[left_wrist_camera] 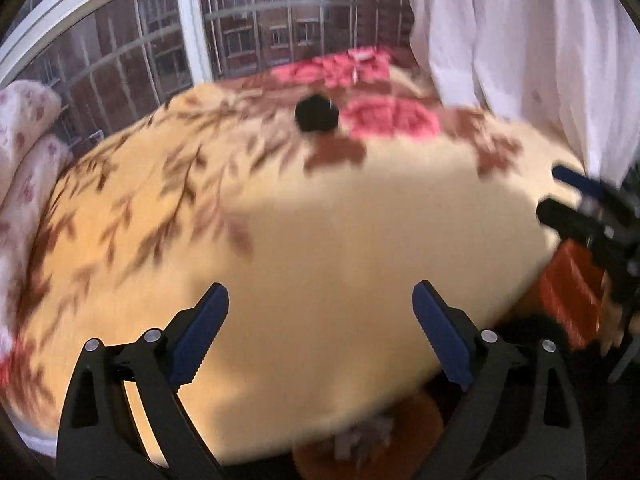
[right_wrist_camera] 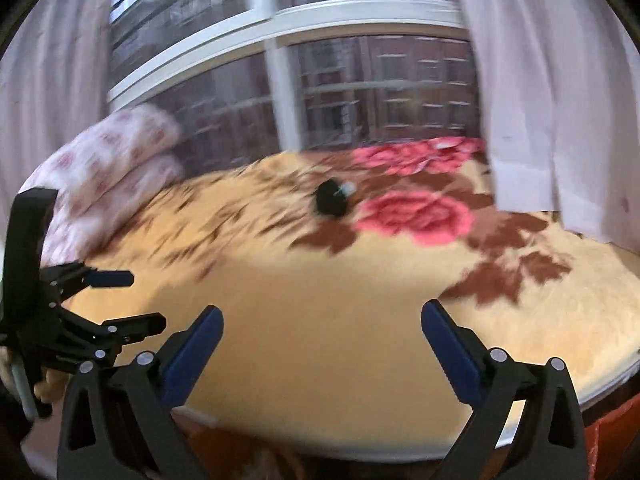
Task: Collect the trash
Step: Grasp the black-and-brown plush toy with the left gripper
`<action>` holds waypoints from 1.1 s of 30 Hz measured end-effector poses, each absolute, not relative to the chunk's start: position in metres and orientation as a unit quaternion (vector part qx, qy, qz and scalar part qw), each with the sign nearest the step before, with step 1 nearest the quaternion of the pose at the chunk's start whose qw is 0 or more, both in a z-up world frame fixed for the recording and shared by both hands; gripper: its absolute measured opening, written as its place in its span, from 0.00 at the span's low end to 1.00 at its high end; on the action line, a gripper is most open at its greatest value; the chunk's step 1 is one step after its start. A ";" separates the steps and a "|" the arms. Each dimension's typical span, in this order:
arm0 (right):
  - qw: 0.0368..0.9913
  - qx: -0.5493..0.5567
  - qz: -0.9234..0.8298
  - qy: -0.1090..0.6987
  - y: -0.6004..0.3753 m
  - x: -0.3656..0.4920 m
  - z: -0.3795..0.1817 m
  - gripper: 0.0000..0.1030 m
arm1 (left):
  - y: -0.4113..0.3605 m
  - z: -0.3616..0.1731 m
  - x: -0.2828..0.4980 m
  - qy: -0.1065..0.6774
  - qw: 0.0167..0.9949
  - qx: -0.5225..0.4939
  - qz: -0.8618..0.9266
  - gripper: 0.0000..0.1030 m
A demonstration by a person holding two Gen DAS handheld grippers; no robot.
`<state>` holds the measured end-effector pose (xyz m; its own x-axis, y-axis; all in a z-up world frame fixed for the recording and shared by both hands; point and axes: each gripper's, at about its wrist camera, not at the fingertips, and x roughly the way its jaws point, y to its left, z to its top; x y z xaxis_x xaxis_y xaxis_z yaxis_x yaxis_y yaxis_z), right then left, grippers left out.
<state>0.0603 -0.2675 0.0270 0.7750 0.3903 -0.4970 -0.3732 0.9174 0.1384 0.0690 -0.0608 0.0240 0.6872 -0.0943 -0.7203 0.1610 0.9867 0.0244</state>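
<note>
A small black object (left_wrist_camera: 317, 118) with a pale bit on it lies on the yellow floral bedspread (left_wrist_camera: 340, 232), far from both grippers; it also shows in the right wrist view (right_wrist_camera: 333, 199). Both views are blurred. My left gripper (left_wrist_camera: 321, 300) is open and empty above the near part of the bed. My right gripper (right_wrist_camera: 322, 322) is open and empty too. The right gripper shows at the right edge of the left wrist view (left_wrist_camera: 560, 196), and the left gripper at the left edge of the right wrist view (right_wrist_camera: 140, 300).
Pink patterned pillows (right_wrist_camera: 108, 168) lie at the bed's left end. A large window (left_wrist_camera: 240, 32) stands behind the bed, white curtains (left_wrist_camera: 520, 60) at the right. A red box (left_wrist_camera: 572, 300) sits off the bed's right edge. An orange bin (left_wrist_camera: 372, 440) with pale scraps is below the near edge.
</note>
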 end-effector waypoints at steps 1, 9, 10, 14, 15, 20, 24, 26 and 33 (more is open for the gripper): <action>0.944 0.033 0.191 0.266 -0.273 0.076 0.029 0.95 | -0.067 0.029 0.092 0.387 0.919 0.039 -0.067 0.88; 0.956 0.071 0.137 0.249 -0.311 0.125 0.022 0.95 | -0.077 0.022 0.250 0.403 0.913 -0.029 -0.048 0.88; 0.956 0.074 0.133 0.249 -0.316 0.125 0.019 0.95 | -0.080 0.017 0.270 0.403 0.914 -0.034 -0.043 0.88; 0.953 0.096 0.128 0.259 -0.332 0.132 0.005 0.95 | -0.092 -0.001 0.321 0.406 0.913 -0.026 -0.030 0.88; 0.952 0.099 0.127 0.261 -0.334 0.133 0.003 0.95 | -0.095 -0.005 0.332 0.407 0.913 -0.019 -0.028 0.88; 0.950 0.108 0.122 0.266 -0.342 0.137 -0.009 0.95 | -0.094 -0.017 0.360 0.400 0.916 -0.021 -0.023 0.82; 0.947 0.108 0.123 0.277 -0.339 0.141 -0.014 0.95 | -0.087 -0.021 0.363 0.401 0.915 -0.033 -0.037 0.57; 0.944 0.112 0.132 0.280 -0.335 0.141 -0.011 0.95 | -0.083 -0.019 0.356 0.405 0.913 -0.041 -0.044 0.56; 0.937 0.088 0.183 0.283 -0.311 0.176 0.018 0.95 | -0.058 0.010 0.262 0.406 0.912 -0.014 -0.057 0.55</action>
<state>0.1759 -0.3109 0.0182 0.7720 0.3938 -0.4990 -0.2938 0.9172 0.2692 0.2616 -0.0584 0.0096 0.6633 -0.1152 -0.7394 0.0921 0.9931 -0.0721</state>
